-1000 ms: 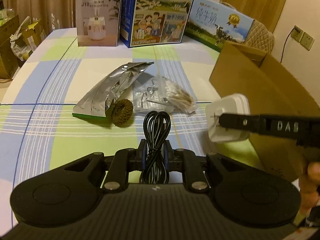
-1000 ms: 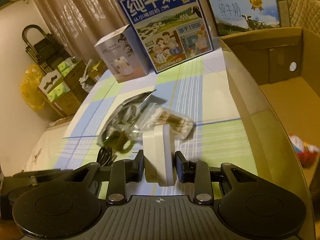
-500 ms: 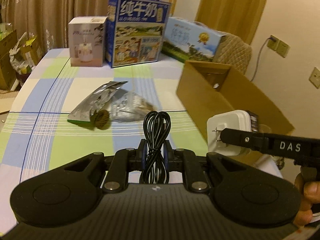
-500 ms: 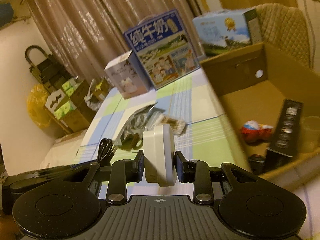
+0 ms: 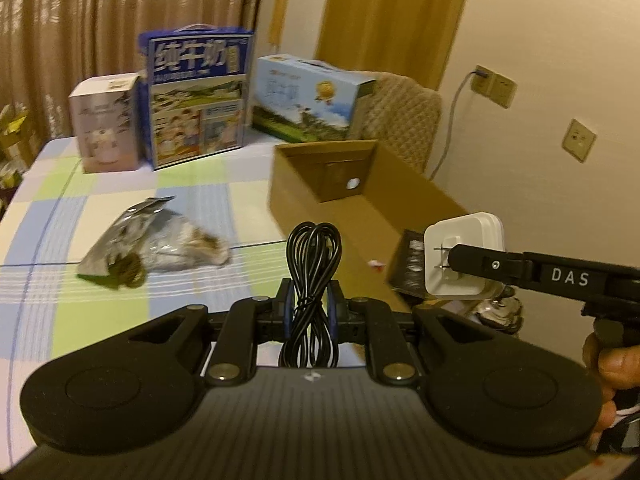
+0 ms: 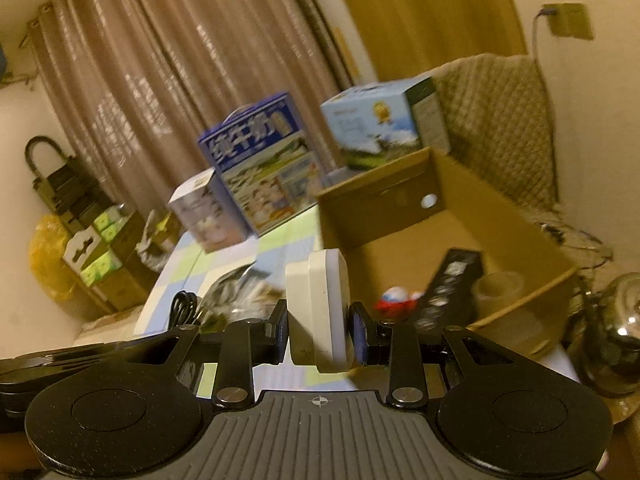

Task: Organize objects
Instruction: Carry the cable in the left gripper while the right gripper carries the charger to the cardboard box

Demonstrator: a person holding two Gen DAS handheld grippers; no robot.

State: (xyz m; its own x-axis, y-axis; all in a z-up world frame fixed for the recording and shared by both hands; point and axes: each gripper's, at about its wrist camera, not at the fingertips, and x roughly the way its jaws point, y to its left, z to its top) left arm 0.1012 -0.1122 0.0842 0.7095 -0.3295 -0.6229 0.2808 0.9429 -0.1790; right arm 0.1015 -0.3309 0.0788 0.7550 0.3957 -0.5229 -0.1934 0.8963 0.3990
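My left gripper [image 5: 312,304] is shut on a coiled black cable [image 5: 314,264], held above the checked tablecloth. My right gripper [image 6: 320,320] is shut on a white plug adapter [image 6: 318,304]; in the left wrist view the white plug adapter [image 5: 464,258] hangs at the near corner of the open cardboard box [image 5: 360,200]. Inside the cardboard box [image 6: 460,216] lie a black flat pack [image 6: 448,292], a red and white toy [image 6: 394,298] and a roll of tape [image 6: 498,288]. On the cloth lie a silver foil bag [image 5: 124,236], a clear bag of cotton swabs [image 5: 188,250] and a brown round thing [image 5: 126,270].
Milk cartons [image 5: 200,96] [image 5: 308,100] and a white humidifier box [image 5: 106,120] stand at the table's far edge. A quilted chair back [image 5: 404,120] rises behind the cardboard box. Wall sockets [image 5: 494,86] are on the right. A person's hand [image 5: 608,364] holds the right gripper.
Both grippers have risen and swung right toward the cardboard box, each keeping its hold. The box interior has come into view; the plug adapter is now at the box's near corner.
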